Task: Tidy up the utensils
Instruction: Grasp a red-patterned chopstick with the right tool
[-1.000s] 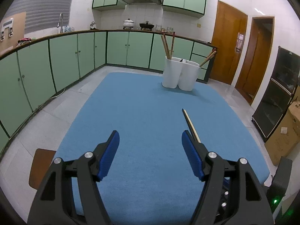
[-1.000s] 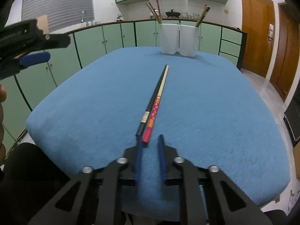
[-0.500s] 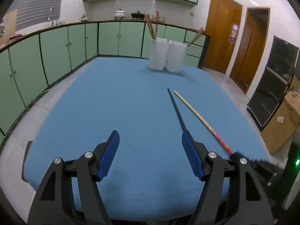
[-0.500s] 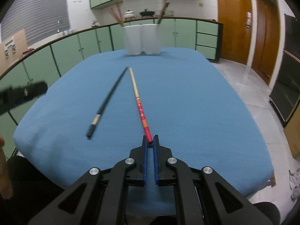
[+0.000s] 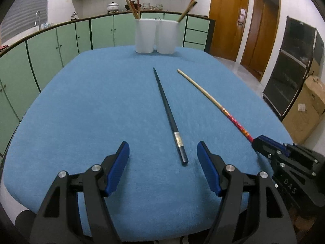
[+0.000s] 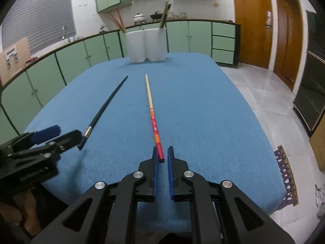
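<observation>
The red chopstick (image 6: 153,122) lies on the blue table (image 6: 203,111) toward its right edge, butt at the near edge and pale tip aimed at the two white cups (image 6: 145,45) on the far edge. The black chopstick (image 5: 169,114) lies beside it, apart, butt nearest the near edge. The right gripper (image 6: 161,158) has the red butt between its pads with a small gap showing, so the stick is not pinched; its jaws have just been opening. The left gripper (image 5: 163,156) stands wide apart, with the black butt just ahead and right of its centre. To do this well, I would shift the left gripper slightly right to centre the stick, bring the pads down around the butt past the silver band, close squarely, and lift level so the tip clears the cloth. Against the earlier frames, the two sticks, then touching side by side, are now splayed, and the left gripper is lower and closer to the black one.
</observation>
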`<state>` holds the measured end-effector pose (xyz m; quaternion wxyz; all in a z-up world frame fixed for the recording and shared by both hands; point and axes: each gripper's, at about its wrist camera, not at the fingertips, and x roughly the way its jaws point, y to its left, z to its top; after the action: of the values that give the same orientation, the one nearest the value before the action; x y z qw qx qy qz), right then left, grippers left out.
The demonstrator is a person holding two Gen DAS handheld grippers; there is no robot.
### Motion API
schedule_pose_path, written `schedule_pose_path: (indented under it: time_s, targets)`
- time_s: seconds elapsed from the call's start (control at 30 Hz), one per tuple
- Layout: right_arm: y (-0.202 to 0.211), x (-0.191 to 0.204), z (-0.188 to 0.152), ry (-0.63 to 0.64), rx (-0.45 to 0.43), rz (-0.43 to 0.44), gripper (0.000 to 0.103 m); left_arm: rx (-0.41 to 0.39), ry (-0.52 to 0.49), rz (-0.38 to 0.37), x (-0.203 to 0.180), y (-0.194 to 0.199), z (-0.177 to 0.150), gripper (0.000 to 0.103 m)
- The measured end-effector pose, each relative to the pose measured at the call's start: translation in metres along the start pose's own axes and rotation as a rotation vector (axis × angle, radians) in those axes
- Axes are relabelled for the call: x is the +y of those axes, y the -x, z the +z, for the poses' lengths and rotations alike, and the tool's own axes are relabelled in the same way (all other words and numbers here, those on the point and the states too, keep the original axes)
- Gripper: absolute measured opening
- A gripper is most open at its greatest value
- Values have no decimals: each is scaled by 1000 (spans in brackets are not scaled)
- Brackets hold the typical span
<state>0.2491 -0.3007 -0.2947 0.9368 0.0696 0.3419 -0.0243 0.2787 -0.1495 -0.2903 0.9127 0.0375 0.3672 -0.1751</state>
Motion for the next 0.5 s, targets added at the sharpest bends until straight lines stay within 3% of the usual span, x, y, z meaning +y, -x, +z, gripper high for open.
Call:
schedule_pose_path:
  time_s: [0.1, 0.17, 0.33, 0.5]
  targets:
    - [-2, 3, -2, 23, -9, -1, 10, -5, -10, 22, -2, -4, 0, 65]
    - [-2, 5, -2, 29, -13, -2, 10, -16, -15, 44, -1, -4, -2, 56]
    - [0, 12, -6, 35, -27, -38, 7, -34, 33, 71, 13, -2, 0, 20]
    - [3, 19, -7, 11, -29, -96, 7, -50, 71, 101, 25, 4, 0, 15]
